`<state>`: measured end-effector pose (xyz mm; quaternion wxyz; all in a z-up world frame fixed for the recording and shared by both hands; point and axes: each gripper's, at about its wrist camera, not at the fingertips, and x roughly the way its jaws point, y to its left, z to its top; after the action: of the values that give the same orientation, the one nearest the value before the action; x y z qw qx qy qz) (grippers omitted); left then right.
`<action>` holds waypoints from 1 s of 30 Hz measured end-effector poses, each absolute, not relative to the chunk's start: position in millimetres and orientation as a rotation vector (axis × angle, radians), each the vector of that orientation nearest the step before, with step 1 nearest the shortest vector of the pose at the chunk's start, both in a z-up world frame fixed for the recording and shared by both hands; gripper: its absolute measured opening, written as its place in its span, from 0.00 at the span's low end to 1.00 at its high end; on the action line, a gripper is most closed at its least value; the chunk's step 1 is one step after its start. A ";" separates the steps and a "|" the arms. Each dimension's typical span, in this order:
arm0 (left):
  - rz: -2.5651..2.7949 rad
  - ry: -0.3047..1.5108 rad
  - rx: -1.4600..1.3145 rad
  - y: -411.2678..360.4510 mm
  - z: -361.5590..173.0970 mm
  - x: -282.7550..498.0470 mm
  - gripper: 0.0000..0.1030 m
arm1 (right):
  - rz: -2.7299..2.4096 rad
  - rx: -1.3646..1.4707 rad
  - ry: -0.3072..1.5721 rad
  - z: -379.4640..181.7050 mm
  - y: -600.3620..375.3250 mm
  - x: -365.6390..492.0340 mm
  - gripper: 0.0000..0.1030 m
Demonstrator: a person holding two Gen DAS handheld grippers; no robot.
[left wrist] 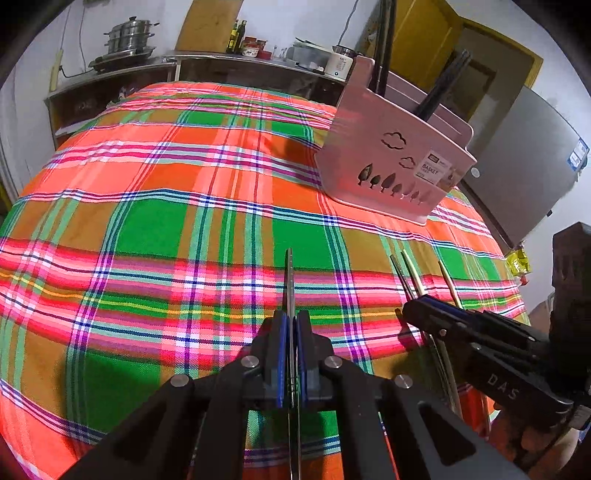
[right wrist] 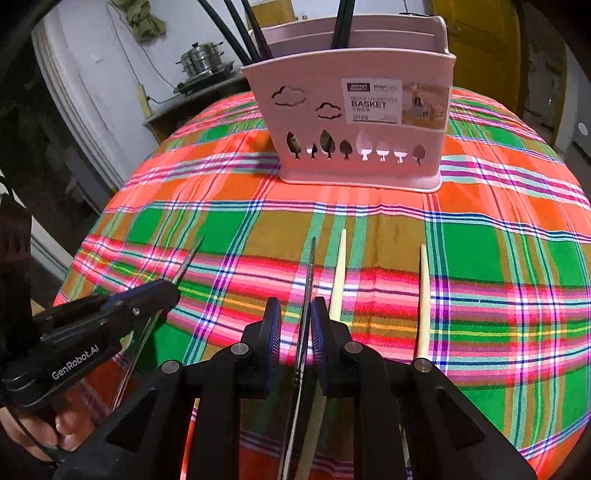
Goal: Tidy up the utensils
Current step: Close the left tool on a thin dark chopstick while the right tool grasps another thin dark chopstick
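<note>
— What has your left gripper (left wrist: 291, 321) got?

— My left is clamped tight on a metal chopstick (left wrist: 289, 273). The pads meet on it, and it sticks out straight ahead of the fingers over the cloth (left wrist: 147, 229).

— And the right gripper (right wrist: 295, 310)?

— Its pads stand a little apart, pointing down at the cloth. A second metal chopstick (right wrist: 312, 258) runs between them. It lies close against one pad with a clear gap to the other, so I am not squeezing it.

— Where are the other utensils?

— Two cream chopsticks (right wrist: 340, 266) lie on the cloth beside my right gripper, tips pointing toward the basket (right wrist: 369, 170). One lies just beside the second metal chopstick, and its near end passes under my right finger. The other is farther out to the side, and its near end is hidden behind the gripper frame.

— And the basket?

— It is pink and stands upright on the cloth, straight ahead of my right gripper and well apart from both. It has cloud and tree cut-outs and a label on its front wall. Black chopsticks (right wrist: 343, 22) stand in it, some leaning out over one end and some in the middle.

— How close are your two grippers?

— They are side by side and near each other, not touching.
</note>
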<state>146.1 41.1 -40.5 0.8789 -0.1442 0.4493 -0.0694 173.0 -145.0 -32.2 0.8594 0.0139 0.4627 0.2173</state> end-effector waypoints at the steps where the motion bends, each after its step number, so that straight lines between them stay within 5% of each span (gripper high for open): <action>1: -0.146 0.939 -0.305 41.6 -40.3 146.4 0.05 | 0.454 0.027 0.972 -32.2 -144.6 173.1 0.17; 17: -0.209 1.029 -0.138 23.5 -34.1 186.1 0.06 | 0.456 0.015 1.021 -29.7 -133.8 201.8 0.17; 30: -0.233 1.037 -0.056 9.6 -34.1 204.5 0.10 | 0.456 -0.014 1.039 -30.6 -130.8 213.4 0.05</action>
<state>204.5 9.6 -34.1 0.8616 -0.0265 0.4945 -0.1113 213.4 -130.8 -30.6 0.8434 -0.0068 0.4920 0.2161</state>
